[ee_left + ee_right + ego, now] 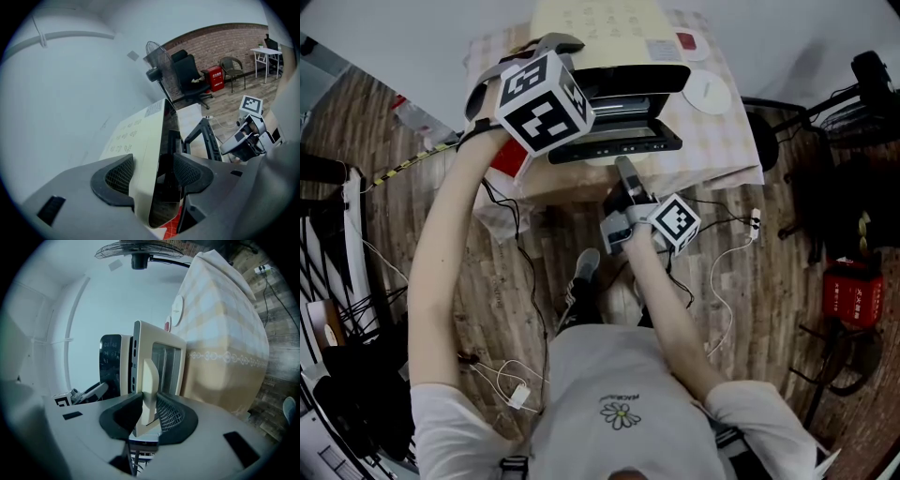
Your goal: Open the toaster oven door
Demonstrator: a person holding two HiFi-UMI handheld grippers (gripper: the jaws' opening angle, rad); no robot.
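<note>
The toaster oven point(600, 28) sits in the middle of the table point(727, 141), with its back near the far edge by the wall. Its door point(614, 141) is open. It hangs down and out toward the near edge of the table, and I can see the dark inside above it.

My right gripper point(625, 173) is at the front edge of the door. In the right gripper view, my right gripper point(149, 401) is closed on the cream handle point(149, 380). One pad is on each side of the handle, and both pads touch it. Behind the handle I see the door's glass window point(166, 362).

My left gripper point(562, 42) is up at the left corner of the oven. In the left gripper view, my left gripper point(152, 164) is spread wide around that corner. One pad is on the cream side point(136, 140) and the other is on the dark front. It looks like both pads press on the oven.

A white round plate point(708, 92) lies on the table to the right of the oven, near the right edge. The table has a checked cloth on it.

Under the table is a wood floor point(487, 281) with white wires point(722, 272) on it. In the left gripper view, a fan point(157, 58) and a black chair point(190, 77) stand past the oven.
</note>
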